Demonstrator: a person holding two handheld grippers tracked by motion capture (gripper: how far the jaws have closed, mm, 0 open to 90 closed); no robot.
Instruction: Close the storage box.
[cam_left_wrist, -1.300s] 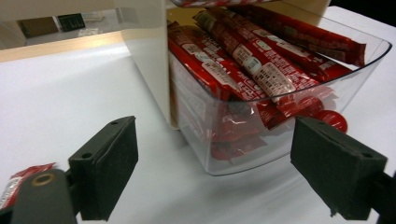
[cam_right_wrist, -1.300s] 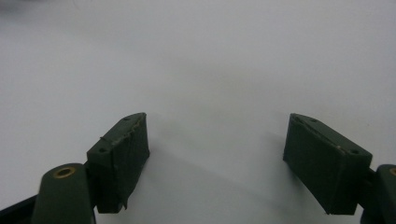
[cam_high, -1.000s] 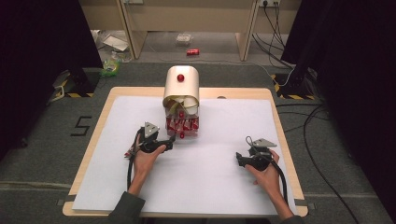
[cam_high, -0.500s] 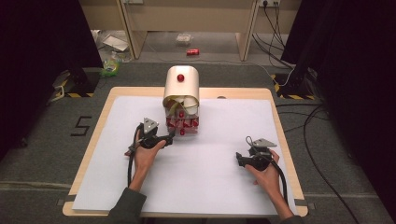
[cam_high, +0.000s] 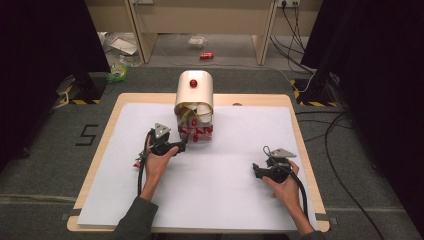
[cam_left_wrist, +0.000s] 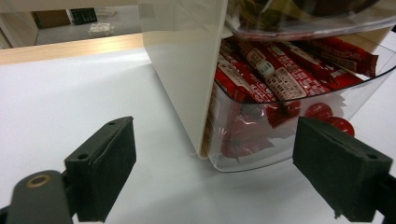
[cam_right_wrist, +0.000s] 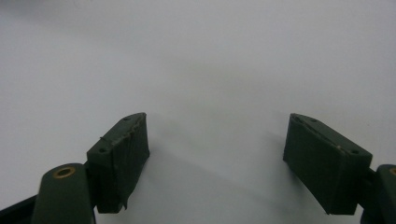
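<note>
Ahead of the black left gripper (cam_left_wrist: 212, 175), red packets (cam_left_wrist: 275, 77) with white labels are showing through a clear tray (cam_left_wrist: 299, 140) beside a cream panel (cam_left_wrist: 187, 60); white sheet (cam_right_wrist: 196, 56) is lying underneath.

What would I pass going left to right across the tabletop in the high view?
Left gripper → cream dispenser with red packets in its clear bottom tray → bare white sheet → right gripper.

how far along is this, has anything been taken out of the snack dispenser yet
Nothing looks taken out: the red packets sit in the dispenser's clear tray, none on the white sheet. In hand: the left gripper is open, right at the tray's front. Left to do: grasp a packet. The right gripper is open over bare sheet.
</note>
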